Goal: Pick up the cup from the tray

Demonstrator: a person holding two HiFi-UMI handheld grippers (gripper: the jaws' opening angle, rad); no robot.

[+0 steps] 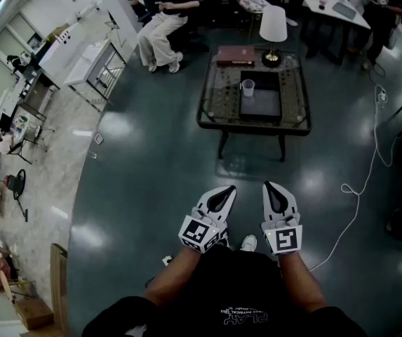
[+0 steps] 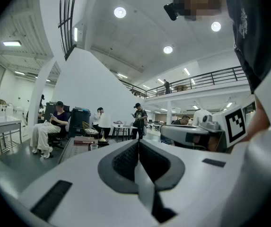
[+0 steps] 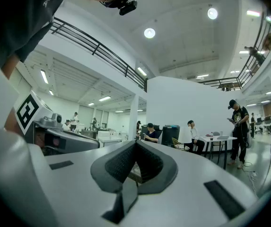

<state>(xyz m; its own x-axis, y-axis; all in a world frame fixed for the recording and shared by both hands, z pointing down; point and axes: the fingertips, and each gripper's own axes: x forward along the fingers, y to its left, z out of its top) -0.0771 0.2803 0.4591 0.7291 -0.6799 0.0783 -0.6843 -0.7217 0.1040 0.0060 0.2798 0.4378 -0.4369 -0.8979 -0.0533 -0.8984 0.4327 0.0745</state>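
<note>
Cup (image 1: 248, 87) stands upright in the upper middle of the head view, at the upper left corner of the dark tray (image 1: 264, 107) on the glass-topped desk (image 1: 215, 111), well apart from both grippers. It looks like a small, pale, thin-walled disposable cup, so likely light and easy to crush or tip. A gentle squeeze across the side wall, about halfway up, should hold it without denting it. Its long axis runs vertical, mouth upward, and being round it offers the same grip from any side. A lamp (image 1: 273, 34) and a book (image 1: 235, 55) sit behind it, toward the top of the frame. The left gripper (image 1: 231, 188) and right gripper (image 1: 268, 184), at lower centre, both have jaws pressed together with nothing between them, and must part before reaching.
</note>
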